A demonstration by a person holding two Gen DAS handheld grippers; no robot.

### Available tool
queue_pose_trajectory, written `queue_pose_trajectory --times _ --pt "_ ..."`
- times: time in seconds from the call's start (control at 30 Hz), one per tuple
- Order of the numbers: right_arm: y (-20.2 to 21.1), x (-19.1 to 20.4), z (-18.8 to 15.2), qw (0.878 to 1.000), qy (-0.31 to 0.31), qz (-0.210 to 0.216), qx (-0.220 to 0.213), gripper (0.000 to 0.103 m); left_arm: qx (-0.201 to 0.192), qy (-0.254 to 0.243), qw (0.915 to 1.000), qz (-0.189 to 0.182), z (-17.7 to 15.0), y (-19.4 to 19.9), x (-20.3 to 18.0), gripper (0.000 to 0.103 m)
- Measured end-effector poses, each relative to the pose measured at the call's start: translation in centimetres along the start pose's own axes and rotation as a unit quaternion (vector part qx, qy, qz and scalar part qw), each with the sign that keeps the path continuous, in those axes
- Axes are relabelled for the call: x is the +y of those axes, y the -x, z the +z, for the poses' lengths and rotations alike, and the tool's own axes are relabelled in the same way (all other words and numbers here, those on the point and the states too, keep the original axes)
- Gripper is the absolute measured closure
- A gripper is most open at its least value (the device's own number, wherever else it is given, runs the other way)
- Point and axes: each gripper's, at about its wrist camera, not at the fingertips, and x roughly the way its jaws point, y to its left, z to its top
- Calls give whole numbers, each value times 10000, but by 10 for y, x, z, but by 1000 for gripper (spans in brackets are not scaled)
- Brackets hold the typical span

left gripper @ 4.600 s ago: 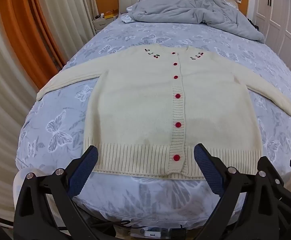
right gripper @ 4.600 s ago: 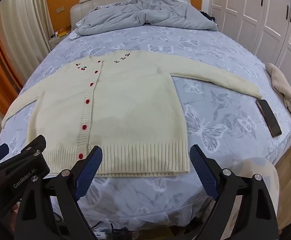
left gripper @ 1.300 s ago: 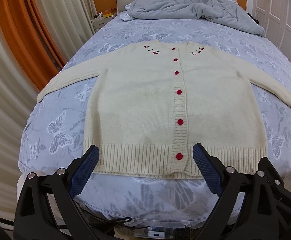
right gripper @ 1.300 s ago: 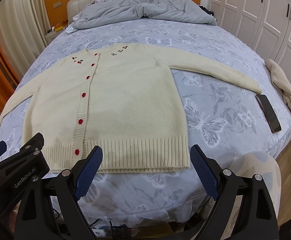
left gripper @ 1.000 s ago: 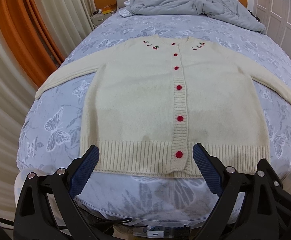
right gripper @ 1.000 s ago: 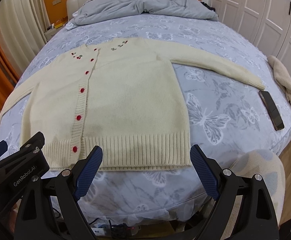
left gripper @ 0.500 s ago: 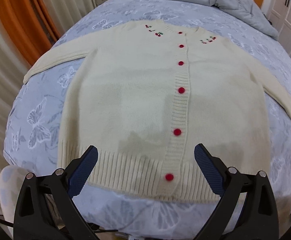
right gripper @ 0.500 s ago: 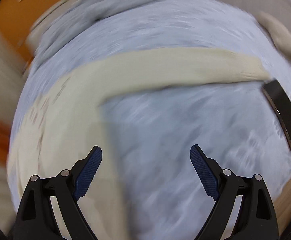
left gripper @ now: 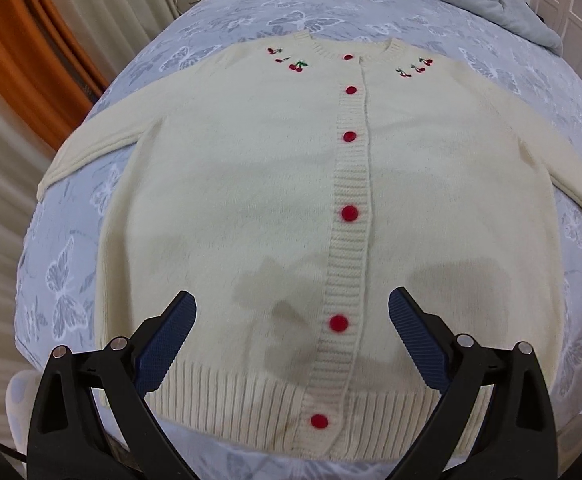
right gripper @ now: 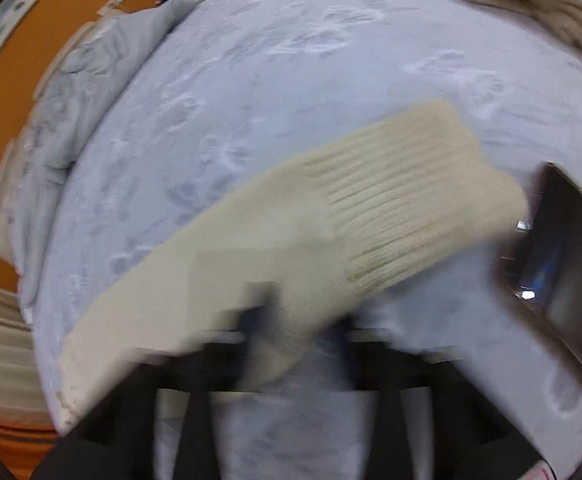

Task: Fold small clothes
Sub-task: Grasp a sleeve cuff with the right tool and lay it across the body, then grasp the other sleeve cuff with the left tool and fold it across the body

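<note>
Across foot half of bed [left gripper: 471, 32], hem at near edge: cream knit cardigan [left gripper: 251, 184], flat, buttoned, sleeves spread toward side edges. Judged soft, light, limp, stretchy; will sag and drag on cover; best held at ribbed cuff, hem corner or shoulder seam.
Near right edge: right sleeve cuff [right gripper: 411, 200], phone [right gripper: 563, 280] just beside.
Containers: none seen.
Left gripper [left gripper: 291, 312]: jaws spread, empty, above hem.
Right gripper [right gripper: 295, 328]: blurred; jaws closing, sleeve knit between them, behind cuff.
</note>
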Motion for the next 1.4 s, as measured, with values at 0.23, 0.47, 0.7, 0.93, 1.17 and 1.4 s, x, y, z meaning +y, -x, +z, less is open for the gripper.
queue_pose_trajectory --times 0.23,0.47,0.7,0.93,1.17,1.4 --pt "48 121 -18 9829 1223 1322 -376 93 -108 -64 9999 -43 7 -2 -2 8" --pt "75 329 -150 8896 3457 2946 474 88 -112 87 9999 -95 9 -1 8 8" --pt "58 398 -272 8193 5027 2622 852 74 -95 228 9996 -117 14 -2 26 8" --pt "65 278 -224 8804 4539 1358 229 53 98 725 9932 -900 41 -24 36 7" --pt "17 202 -189 9229 3807 157 548 52 335 1850 9678 -1671 109 -84 38 8" --pt "-7 223 -181 9270 3704 273 520 48 -239 1944 9574 -2120 178 -73 6 5"
